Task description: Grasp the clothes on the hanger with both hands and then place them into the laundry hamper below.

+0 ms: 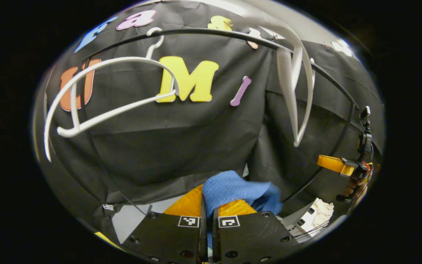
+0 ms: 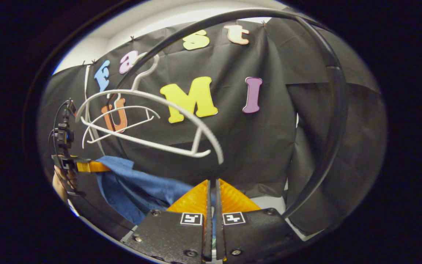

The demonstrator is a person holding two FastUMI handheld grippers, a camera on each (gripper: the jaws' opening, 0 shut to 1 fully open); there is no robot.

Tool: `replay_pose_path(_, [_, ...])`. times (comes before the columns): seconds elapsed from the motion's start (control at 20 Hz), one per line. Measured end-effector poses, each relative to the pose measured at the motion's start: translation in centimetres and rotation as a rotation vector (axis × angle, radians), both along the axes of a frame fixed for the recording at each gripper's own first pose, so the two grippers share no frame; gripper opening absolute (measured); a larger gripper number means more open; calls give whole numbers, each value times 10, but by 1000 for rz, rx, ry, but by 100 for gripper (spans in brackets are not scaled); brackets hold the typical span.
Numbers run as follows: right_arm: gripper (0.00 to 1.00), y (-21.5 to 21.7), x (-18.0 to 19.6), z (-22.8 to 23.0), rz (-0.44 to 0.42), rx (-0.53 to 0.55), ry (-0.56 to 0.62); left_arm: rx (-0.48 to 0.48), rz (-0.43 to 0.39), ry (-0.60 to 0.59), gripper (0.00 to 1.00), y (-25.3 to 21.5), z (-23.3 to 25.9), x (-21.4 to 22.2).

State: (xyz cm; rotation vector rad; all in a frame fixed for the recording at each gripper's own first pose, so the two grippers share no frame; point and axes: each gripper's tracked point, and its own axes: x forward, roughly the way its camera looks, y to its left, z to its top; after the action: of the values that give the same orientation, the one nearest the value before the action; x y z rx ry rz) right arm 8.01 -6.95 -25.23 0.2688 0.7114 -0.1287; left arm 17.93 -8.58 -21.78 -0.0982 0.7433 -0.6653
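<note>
Black tubing forms one curved rail [image 2: 337, 110] sweeping from the top to the lower right of the right gripper view, and from it two bare white hangers [image 2: 152, 121] are hung at the left centre, one behind the other. One blue garment [image 2: 137, 187] is stretched across the lower left of that view, from the left gripper [image 2: 86, 167] at the left edge to the right gripper [image 2: 213, 190] at bottom centre, each clenched on the cloth. In the left gripper view the garment is bunched at bottom centre between the fingers of the left gripper, while a light hamper [image 1: 319, 216] is glimpsed at lower right, its contents unclear.
</note>
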Motion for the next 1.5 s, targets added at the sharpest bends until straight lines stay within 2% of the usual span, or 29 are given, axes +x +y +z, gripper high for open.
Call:
replay_pose_path(0.1, [7, 6, -5, -10, 14, 7, 12, 64, -22, -30, 5, -4, -11, -4])
replay_pose_path(0.15, [7, 10, -9, -16, 23, 8, 18, 51, -40, -11, 5, -15, -18, -7])
replay_pose_path(0.2, [7, 15, -14, -21, 37, 17, 22, 15, -43, 3, 10, -22, -14, -10])
replay_pose_path(0.25, [7, 20, -20, -28, 44, 22, 30, -22, -48, 1, 5, -30, -5, -18])
replay_pose_path(0.3, [7, 25, -26, -36, 62, 30, 40, -45, -45, -17, 5, -34, 5, -18])
replay_pose_path(0.35, [7, 30, -31, -45, 75, 30, 52, -59, -43, -32, 10, -35, 14, -16])
replay_pose_path(0.4, [7, 32, -35, -54, 89, 21, 59, -61, -39, -48, 5, -36, 24, -15])
replay_pose_path(0.5, [7, 34, -44, -67, 100, -2, 74, -56, -36, -73, 5, -38, 39, -13])
replay_pose_path(0.65, [7, 41, -55, -99, 116, 11, 106, -111, -45, -128, 5, -42, 77, -12])
replay_pose_path(0.7, [9, 47, -59, -113, 128, 31, 123, -130, -46, -148, 10, -42, 91, -11])
replay_pose_path(0.75, [19, 55, -64, -127, 139, 51, 140, -152, -49, -164, 10, -42, 106, -13])
replay_pose_path(0.8, [24, 65, -68, -139, 157, 74, 146, -173, -54, -177, 5, -42, 120, -15])
replay_pose_path(0.85, [37, 82, -75, -143, 184, 96, 150, -184, -56, -191, 5, -42, 132, -19])
replay_pose_path(1.0, [53, 140, -90, -150, 325, 162, 142, -175, -60, -221, 5, -39, 147, -23])
replay_pose_path(1.05, [62, 146, -89, -156, 352, 156, 141, -176, -61, -218, 5, -40, 150, -24])
replay_pose_path(1.15, [73, 151, -86, -171, 347, 120, 152, -196, -63, -205, 5, -40, 154, -29])
replay_pose_path(1.35, [78, 159, -86, -194, 310, 75, 163, -250, -66, -232, 5, -37, 192, -34])
replay_pose_path(1.5, [77, 168, -83, -202, 298, 102, 170, -229, -58, -288, 5, -25, 207, -33])
